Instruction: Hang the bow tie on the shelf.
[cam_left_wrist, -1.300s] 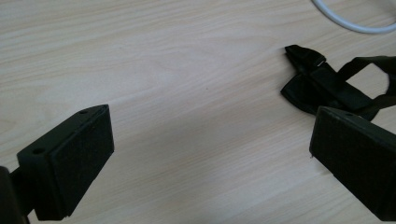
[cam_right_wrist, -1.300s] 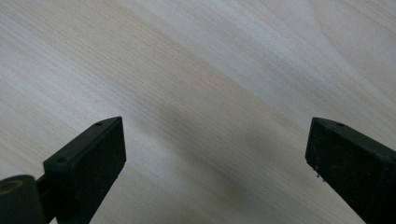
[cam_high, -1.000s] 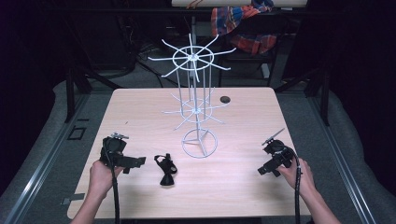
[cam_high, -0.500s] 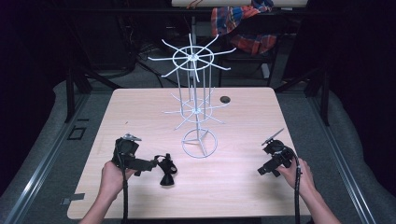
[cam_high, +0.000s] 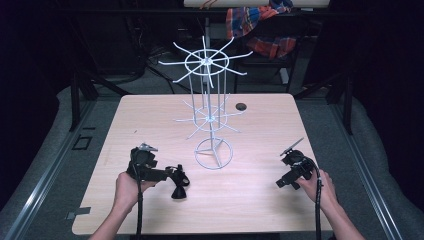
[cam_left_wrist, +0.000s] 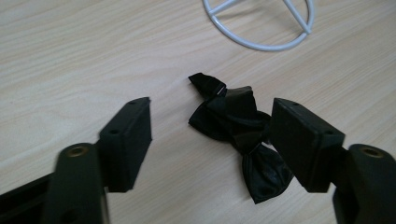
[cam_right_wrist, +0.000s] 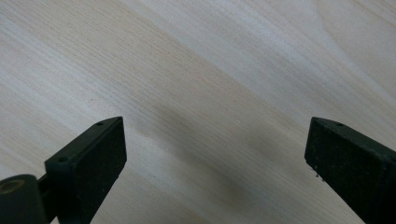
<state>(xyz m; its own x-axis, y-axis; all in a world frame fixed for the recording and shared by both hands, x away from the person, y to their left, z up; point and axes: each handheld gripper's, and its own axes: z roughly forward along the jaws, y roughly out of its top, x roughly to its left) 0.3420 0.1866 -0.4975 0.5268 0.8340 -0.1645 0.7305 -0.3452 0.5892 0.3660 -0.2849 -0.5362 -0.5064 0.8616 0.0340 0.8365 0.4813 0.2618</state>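
The tabletop (cam_high: 260, 200) is light wood with a fine grain, and it fills the lower middle of the high view. Around it the room is dark, with grey floor at both sides. At the top of the frame, behind the tabletop, a red and blue checked cloth (cam_high: 260, 22) hangs over some furniture. A white wire rack (cam_high: 210, 107) stands in the centre of the frame on a round ring base, with thin arms spreading out at two levels. A small dark round thing (cam_high: 241, 106) lies on the tabletop to the right of the rack, toward the far edge.

The left tool (cam_high: 170, 175) is in the lower left of the high view, held by the left hand (cam_high: 129, 187). In the left gripper view its jaws are wide open, and a black bow tie (cam_left_wrist: 238, 135) lies between them on the wood (the right jaw is just beside the tie, but I cannot tell if it touches it). The right tool (cam_high: 281, 183) is in the lower right of the high view, in the right hand (cam_high: 320, 187). Its jaws are also wide open and hold nothing, with bare wood under them in the right gripper view.

The bow tie is crumpled. In the left gripper view its long axis runs from the upper middle of the frame down to the lower right. In the high view it lies left of the ring base and below it, near but apart.
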